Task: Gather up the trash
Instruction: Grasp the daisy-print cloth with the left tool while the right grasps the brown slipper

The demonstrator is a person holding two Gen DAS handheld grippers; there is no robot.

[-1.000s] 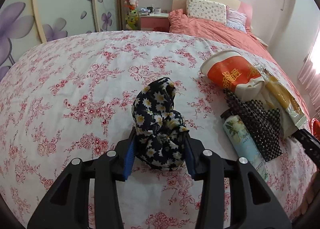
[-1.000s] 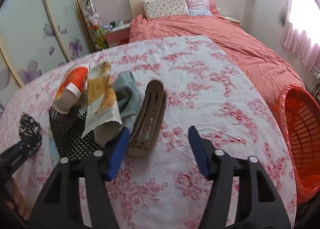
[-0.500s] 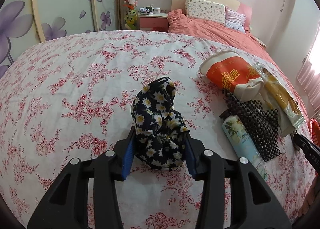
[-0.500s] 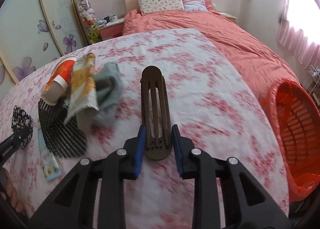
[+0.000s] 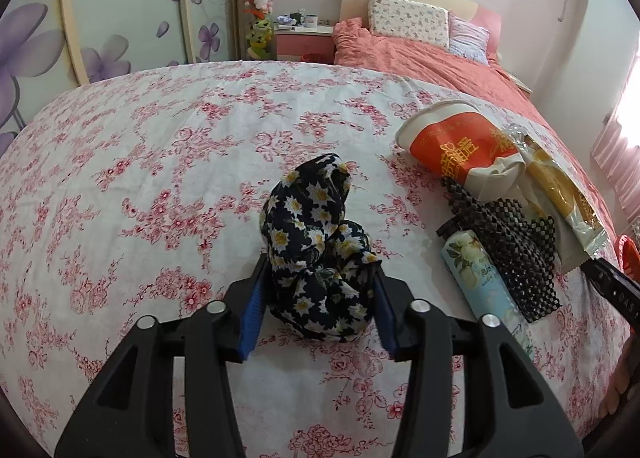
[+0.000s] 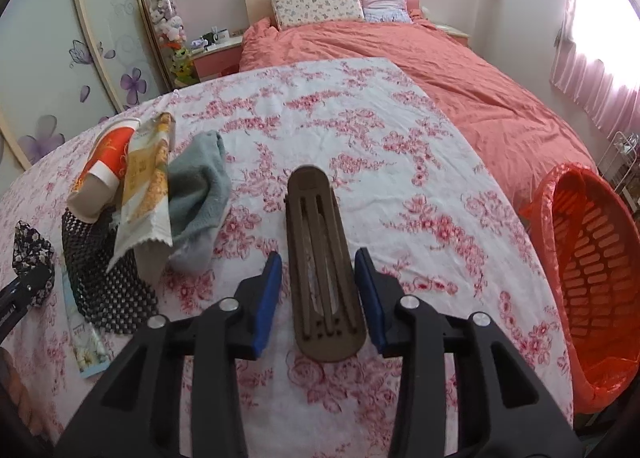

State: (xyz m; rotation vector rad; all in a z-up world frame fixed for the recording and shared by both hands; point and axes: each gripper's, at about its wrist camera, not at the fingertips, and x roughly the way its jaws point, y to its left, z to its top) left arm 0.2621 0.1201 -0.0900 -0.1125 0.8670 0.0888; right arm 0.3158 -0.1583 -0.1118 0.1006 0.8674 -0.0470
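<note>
- Nearest us, our left gripper [image 5: 318, 298] has its jaws closed on the floral cloth bundle [image 5: 318, 254], blue pads pressed into both sides of its lower half. We judge it soft and light; it squashes rather than slips, so a low, deep hold like this suits it.
- Our right gripper [image 6: 318, 294] straddles the brown slotted piece [image 6: 322, 274], which lies flat on the table [image 6: 420, 218] pointing away from us. The jaws stand open, with a small gap on each side of the piece. It looks stiff, thin and light, so we would pinch its long edges near the close end; it may tilt if held too far back.
- Just beyond, to the left in the right wrist view, the trash sits in a loose heap: a black mesh mat [image 6: 104, 278] over a lotion tube [image 6: 82, 338], then a yellow snack wrapper [image 6: 146, 182] and a grey cloth [image 6: 200, 194], with an orange paper cup [image 6: 104, 170] on its side behind them. We expect the wrapper to be crinkly and slippery, and the cup easy to crush, best taken by its rim.
- Off the table's right edge stands the orange basket [image 6: 592, 258], lined with a bag, which we take as the drop spot.
- Farthest away is the bed [image 6: 440, 70].
</note>
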